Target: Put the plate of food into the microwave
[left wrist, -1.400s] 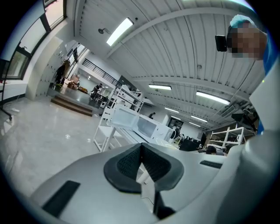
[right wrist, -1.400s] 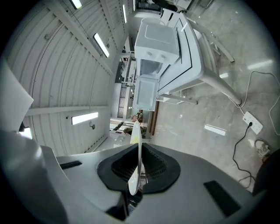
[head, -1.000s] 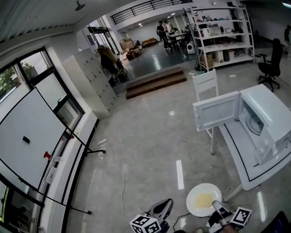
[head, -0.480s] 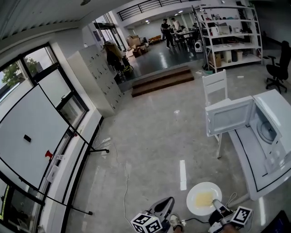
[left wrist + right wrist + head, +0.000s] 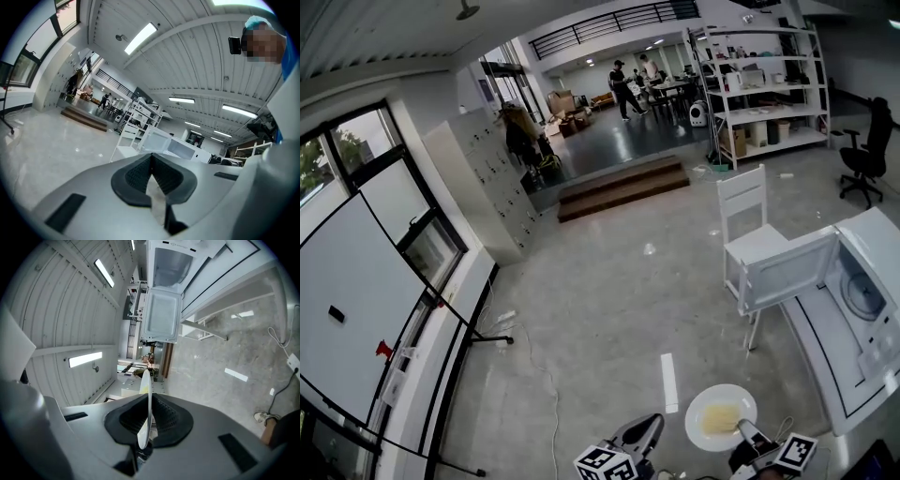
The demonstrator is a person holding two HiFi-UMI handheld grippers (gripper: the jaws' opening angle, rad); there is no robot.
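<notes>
Holding: my right claw is clamped on the rim of the plate. In the right gripper view the plate stands edge-on, pinched between my pads.
Food: a yellow patch in the plate's middle.
Left claw: jaws drawn together with nothing between them, low beside the right one.
Plate's place: out in front of me over the floor, near the corner of the white table, apart from the microwave.
Microwave: sits on that table with its door swung wide open.
Chair: white, just behind the open door.
</notes>
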